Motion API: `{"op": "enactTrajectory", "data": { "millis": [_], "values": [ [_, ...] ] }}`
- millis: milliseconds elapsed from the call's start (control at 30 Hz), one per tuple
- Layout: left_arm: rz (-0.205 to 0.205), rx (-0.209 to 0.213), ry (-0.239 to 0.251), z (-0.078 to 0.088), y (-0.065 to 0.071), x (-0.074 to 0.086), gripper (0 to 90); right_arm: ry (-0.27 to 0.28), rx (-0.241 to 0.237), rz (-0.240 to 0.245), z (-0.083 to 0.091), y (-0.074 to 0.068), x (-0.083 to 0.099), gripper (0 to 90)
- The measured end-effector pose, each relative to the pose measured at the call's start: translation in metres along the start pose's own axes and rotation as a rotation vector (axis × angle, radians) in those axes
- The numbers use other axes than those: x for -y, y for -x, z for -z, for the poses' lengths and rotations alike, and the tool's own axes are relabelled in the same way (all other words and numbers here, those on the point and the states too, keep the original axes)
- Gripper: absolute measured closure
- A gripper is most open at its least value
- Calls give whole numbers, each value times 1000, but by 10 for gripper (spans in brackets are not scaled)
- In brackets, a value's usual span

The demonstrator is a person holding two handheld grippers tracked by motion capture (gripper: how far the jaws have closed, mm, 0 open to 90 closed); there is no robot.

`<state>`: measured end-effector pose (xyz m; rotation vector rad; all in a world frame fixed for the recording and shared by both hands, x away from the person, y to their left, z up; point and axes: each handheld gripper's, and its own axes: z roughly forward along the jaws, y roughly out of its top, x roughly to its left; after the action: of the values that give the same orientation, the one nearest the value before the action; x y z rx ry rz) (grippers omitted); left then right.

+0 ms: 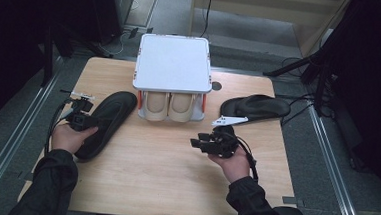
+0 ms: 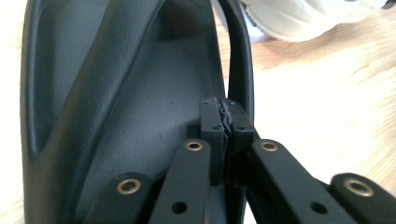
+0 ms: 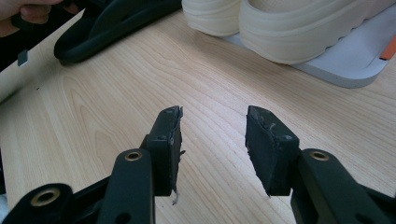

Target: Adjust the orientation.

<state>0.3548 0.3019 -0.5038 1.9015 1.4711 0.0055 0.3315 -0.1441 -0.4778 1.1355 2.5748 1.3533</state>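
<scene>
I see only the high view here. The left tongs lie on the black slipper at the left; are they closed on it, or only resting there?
Observer: Closed. In the left gripper view the left tongs pinch the side rim of the black slipper.
Operator: And the right tongs, do they hold something?
Observer: No. The right tongs stand open, with only the bare table showing between their pads.
Operator: Are those pads in good condition?
Observer: Not quite. In the right gripper view their edges look frayed.
</scene>
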Motion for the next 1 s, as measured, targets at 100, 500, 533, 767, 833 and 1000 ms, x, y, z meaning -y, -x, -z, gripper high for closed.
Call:
{"op": "enactTrajectory", "data": {
  "millis": [100,500,533,767,833,1000],
  "values": [
    [6,9,6,-2,1,-2,867,-1,-1,0,0,0,0,564],
    [-2,-41,85,34,-7,-11,609,2,4,0,2,1,1,564],
    [-3,-44,87,35,-9,-13,592,1,4,1,2,1,1,564],
    [-19,-73,95,33,-23,-23,471,7,16,-13,6,1,5,564],
    [-18,-80,82,29,-26,-26,467,11,29,-24,9,2,9,564],
    [-11,-69,51,17,-31,-32,470,21,53,-40,17,4,15,564]
  ]
}}
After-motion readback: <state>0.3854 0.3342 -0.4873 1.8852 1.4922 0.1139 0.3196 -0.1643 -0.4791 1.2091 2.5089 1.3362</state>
